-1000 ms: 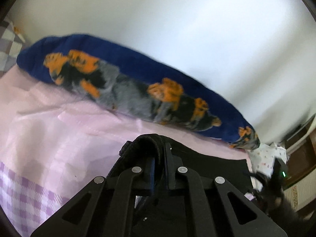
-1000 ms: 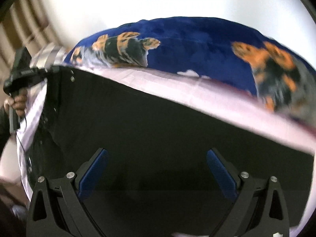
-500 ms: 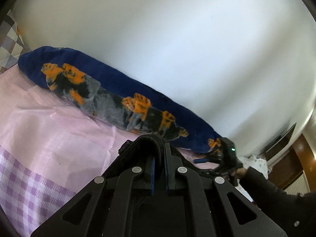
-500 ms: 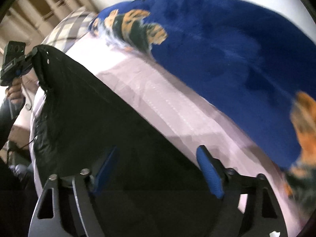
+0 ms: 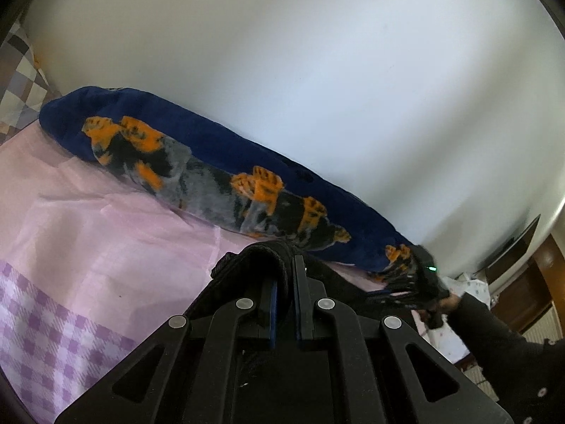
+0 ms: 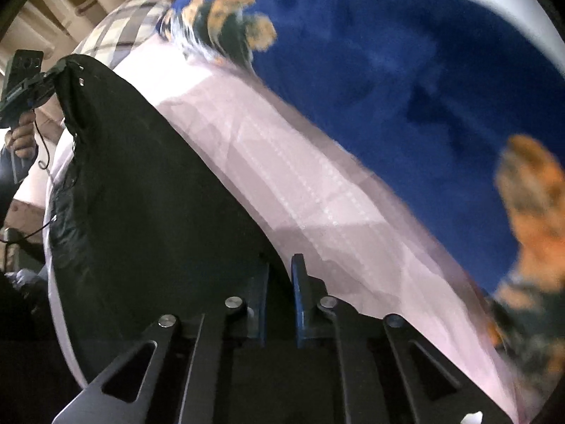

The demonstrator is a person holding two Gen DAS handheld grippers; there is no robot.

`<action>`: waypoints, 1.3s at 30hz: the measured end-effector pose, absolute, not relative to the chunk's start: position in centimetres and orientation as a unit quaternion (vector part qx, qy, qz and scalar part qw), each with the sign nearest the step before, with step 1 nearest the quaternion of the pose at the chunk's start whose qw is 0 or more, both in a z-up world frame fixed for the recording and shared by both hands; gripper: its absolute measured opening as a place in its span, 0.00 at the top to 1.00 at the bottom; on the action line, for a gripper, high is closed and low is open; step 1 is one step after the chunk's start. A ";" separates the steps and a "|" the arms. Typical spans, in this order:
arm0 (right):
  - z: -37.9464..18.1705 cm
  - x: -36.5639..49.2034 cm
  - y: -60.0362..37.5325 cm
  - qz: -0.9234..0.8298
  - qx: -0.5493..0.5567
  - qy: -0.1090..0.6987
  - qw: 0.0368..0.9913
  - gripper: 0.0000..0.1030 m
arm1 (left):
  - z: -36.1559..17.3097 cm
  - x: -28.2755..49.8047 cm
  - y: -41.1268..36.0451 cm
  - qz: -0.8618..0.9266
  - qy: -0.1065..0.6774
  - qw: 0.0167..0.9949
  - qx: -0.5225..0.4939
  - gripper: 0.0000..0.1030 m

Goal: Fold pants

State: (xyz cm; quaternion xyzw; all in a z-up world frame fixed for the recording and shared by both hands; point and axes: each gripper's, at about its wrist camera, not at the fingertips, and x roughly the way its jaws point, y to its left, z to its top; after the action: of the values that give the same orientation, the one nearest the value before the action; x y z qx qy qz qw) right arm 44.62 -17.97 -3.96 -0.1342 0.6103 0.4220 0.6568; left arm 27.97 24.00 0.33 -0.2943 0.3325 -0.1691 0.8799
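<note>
At the bottom of the left wrist view, the left hand-held gripper (image 5: 285,282) has its jaws drawn close together, pinching a bunched black edge of the pants (image 5: 261,254) that humps up over the fingertips. Only that small bunch and a dark strip running toward the lower right show here.

The right wrist view gives much more of the garment: the pants (image 6: 148,194) spread as a broad black sheet across the left and centre of the frame, lying on the bed. At the bottom centre the right hand-held gripper (image 6: 280,275) has its blue-padded jaws closing to a narrow gap with the edge of the black cloth between them, just where cloth meets the pale pink sheet (image 6: 300,176).

Each view also catches the other tool. At the lower right of the left view, the right hand-held gripper (image 5: 406,288) appears blurred, held by a hand (image 5: 446,304) in a dark sleeve (image 5: 501,349). At the upper left of the right view, the left hand-held gripper (image 6: 46,79) holds the far corner of the pants lifted, with a hand (image 6: 21,137) on its handle.

Beyond the pants, the left view shows the pink sheet (image 5: 88,229) with a purple check band at the lower left. Farther back lies a long blue blanket (image 5: 226,155) with orange and grey markings, against a white wall (image 5: 317,70). The right view shows the same blanket (image 6: 406,88) large and blurred in the upper right.
</note>
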 end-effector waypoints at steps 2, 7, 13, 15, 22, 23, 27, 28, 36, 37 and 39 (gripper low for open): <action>-1.8 43.1 -18.5 0.404 -0.139 0.587 0.688 0.93 | 0.6 27.7 24.0 -0.163 0.333 0.885 -0.281 0.94; 3.5 37.1 -19.9 0.354 -0.131 0.548 0.747 0.93 | 1.9 25.5 24.2 -0.176 0.325 0.889 -0.269 0.94; 6.8 28.3 -20.3 0.314 -0.135 0.528 0.778 0.94 | 3.4 21.0 24.2 -0.193 0.326 0.891 -0.251 0.94; 6.8 25.6 -20.5 0.304 -0.121 0.531 0.782 0.94 | 3.5 19.2 24.1 -0.197 0.332 0.890 -0.244 0.94; 3.6 18.4 -21.4 0.280 -0.055 0.568 0.772 0.94 | 1.4 12.4 23.5 -0.195 0.381 0.885 -0.186 0.93; 2.9 17.7 -21.6 0.276 -0.050 0.574 0.769 0.94 | 0.5 11.6 23.4 -0.193 0.394 0.881 -0.177 0.93; 0.4 15.5 -21.3 0.261 -0.048 0.597 0.757 0.94 | -2.3 9.5 22.4 -0.179 0.434 0.872 -0.137 0.92; 0.0 15.3 -21.2 0.257 -0.048 0.600 0.756 0.94 | -2.9 9.3 22.2 -0.176 0.442 0.870 -0.129 0.92; -1.3 14.4 -20.6 0.222 -0.058 0.609 0.759 0.92 | -6.8 7.8 20.2 -0.141 0.489 0.861 -0.021 0.89; -1.4 14.3 -20.6 0.216 -0.056 0.608 0.762 0.91 | -6.7 7.7 20.1 -0.137 0.487 0.862 -0.018 0.87; -1.5 14.1 -20.6 0.207 -0.048 0.609 0.764 0.89 | -6.6 7.3 20.2 -0.128 0.490 0.862 -0.020 0.84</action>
State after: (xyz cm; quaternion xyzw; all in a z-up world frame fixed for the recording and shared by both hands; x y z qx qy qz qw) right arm 14.15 -20.61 -1.53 -0.0477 0.6089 0.2072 0.7642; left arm 7.35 20.16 -6.56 -0.0204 0.4896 -0.1281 0.8622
